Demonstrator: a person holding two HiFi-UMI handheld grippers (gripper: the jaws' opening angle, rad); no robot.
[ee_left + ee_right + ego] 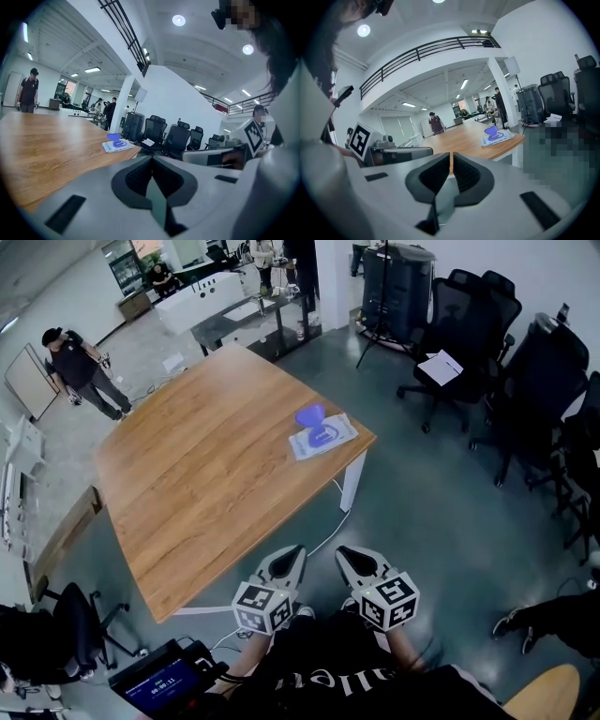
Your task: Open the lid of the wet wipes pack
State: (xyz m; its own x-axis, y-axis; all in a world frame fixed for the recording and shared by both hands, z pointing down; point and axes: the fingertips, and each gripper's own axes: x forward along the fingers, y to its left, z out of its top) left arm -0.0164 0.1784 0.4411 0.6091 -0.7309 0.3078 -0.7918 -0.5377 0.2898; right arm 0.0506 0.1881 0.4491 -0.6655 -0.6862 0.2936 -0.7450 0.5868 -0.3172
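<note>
A white wet wipes pack lies near the far right corner of the wooden table. Its blue lid stands raised at the pack's far end. The pack shows small in the left gripper view, with the lid up, and the right gripper view shows the same pack and lid. My left gripper and right gripper hang side by side off the table's near corner, close to my body and far from the pack. Both are shut on nothing, the left and the right.
Black office chairs crowd the right side across a grey floor. A person stands beyond the table's far left. A device with a lit screen sits at the lower left beside a chair. A round wooden tabletop shows at the lower right.
</note>
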